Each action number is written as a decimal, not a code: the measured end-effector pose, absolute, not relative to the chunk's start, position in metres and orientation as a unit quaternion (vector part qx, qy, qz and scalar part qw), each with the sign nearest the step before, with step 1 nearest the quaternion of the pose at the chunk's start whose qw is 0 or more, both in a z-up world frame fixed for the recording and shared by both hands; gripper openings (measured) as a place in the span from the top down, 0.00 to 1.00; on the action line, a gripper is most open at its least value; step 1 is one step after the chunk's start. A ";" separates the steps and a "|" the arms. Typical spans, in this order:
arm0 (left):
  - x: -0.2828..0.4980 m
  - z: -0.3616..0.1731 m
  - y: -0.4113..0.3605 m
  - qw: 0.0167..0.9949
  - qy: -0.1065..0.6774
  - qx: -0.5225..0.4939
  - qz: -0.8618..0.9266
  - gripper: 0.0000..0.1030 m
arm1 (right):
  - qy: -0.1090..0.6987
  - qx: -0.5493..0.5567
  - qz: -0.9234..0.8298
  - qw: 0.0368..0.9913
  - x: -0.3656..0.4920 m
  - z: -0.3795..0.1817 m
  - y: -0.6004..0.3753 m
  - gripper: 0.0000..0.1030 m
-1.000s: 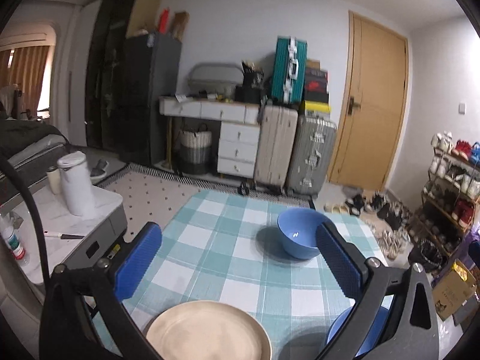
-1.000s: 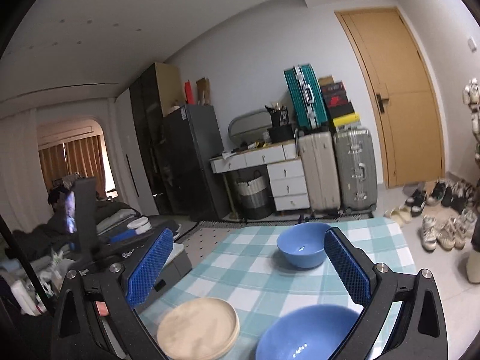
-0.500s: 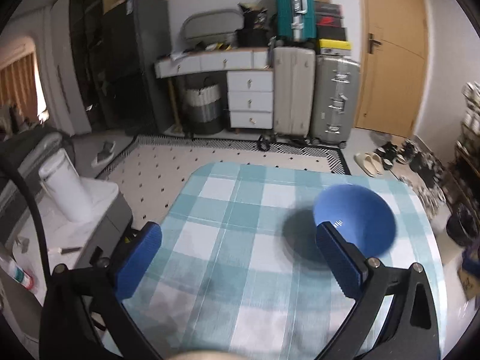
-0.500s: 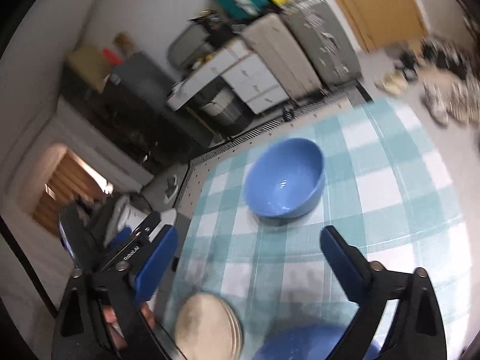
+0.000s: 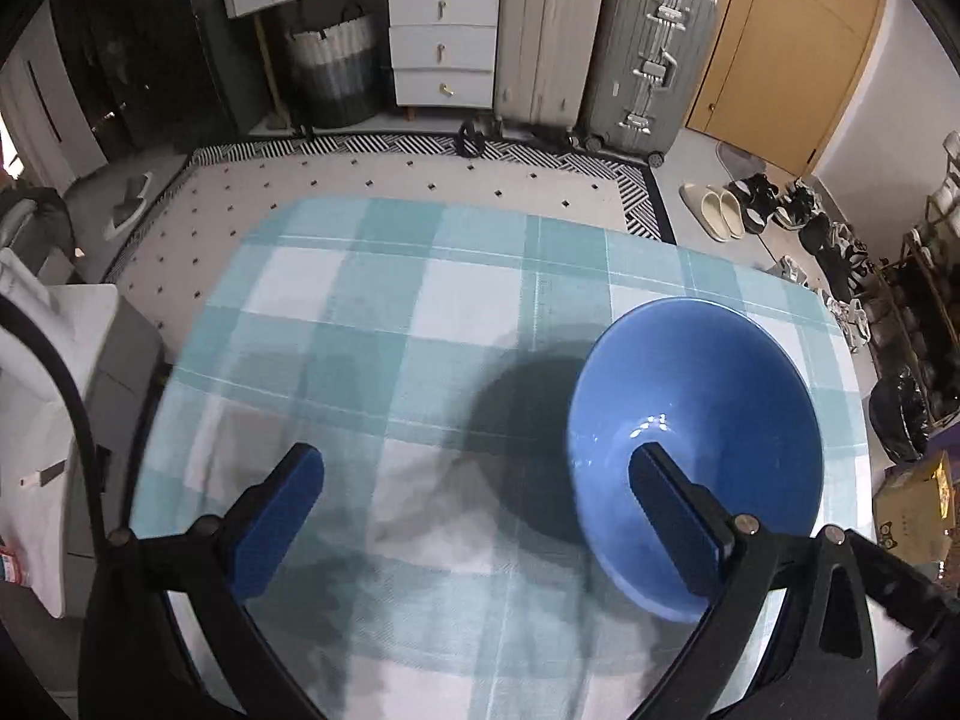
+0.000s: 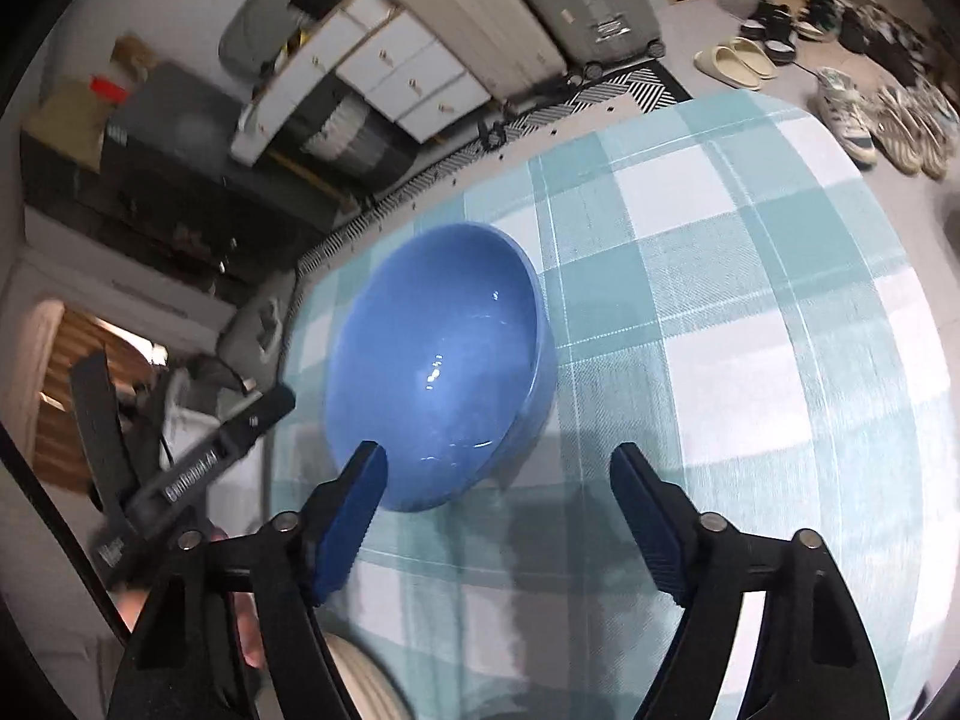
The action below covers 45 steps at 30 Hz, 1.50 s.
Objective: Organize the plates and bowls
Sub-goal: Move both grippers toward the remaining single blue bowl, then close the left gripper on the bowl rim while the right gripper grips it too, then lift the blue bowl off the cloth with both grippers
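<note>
1. Teal-and-white checked tablecloth (image 5: 384, 324) covers the table and fills most of both wrist views; behind it stand a white drawer unit (image 5: 441, 48) and two upright suitcases (image 5: 648, 54), with a wooden door (image 5: 786, 48) further to their right.
2. One blue bowl (image 5: 690, 420) sits upright on the tablecloth, mouth facing up. It is round, so it has no long axis.
3. Seen from the left wrist, the bowl lies toward the cloth's right edge; a dark shadow spreads on the cloth just to the bowl's left.
4. Left gripper (image 5: 474, 498) is spread wide. Its right finger overlaps the bowl's inside in the view; whether it touches the bowl cannot be told. Its left finger is over bare cloth, well apart from the bowl.
5. Right gripper (image 6: 498, 498) has its jaws closing. The bowl's near rim lies between the fingers, closer to the left finger; the pads do not press on it.
6. Below the bowl in the right wrist view, a pale plate edge (image 6: 366, 684) is cut off by the frame and partly hidden behind the gripper body.
7. Shoes (image 6: 882, 114) on the floor beyond the cloth are blurred, as is the left side of the right wrist view.
</note>
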<state>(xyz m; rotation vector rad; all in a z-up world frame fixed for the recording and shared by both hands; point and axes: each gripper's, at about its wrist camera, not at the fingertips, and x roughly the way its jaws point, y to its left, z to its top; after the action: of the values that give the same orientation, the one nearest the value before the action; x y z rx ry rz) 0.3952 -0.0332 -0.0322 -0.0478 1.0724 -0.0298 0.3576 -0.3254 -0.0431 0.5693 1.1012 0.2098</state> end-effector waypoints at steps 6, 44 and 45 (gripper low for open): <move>0.410 -0.053 -0.045 0.846 0.533 -0.019 -0.017 0.02 | 0.529 0.272 0.087 0.799 0.381 -0.064 -0.330 0.30; 0.398 -0.066 -0.060 0.821 0.566 -0.062 -0.041 0.94 | 0.559 0.231 0.070 0.793 0.405 -0.077 -0.302 0.90; 0.393 -0.063 -0.058 0.821 0.564 -0.070 -0.045 0.94 | 0.556 0.231 0.069 0.795 0.401 -0.072 -0.301 0.90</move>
<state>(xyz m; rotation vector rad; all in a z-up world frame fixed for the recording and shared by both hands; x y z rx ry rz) 0.3928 -0.0581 -0.0634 -0.1490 1.2012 -0.0963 0.4007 -0.3014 -0.0721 0.4973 1.1942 0.1483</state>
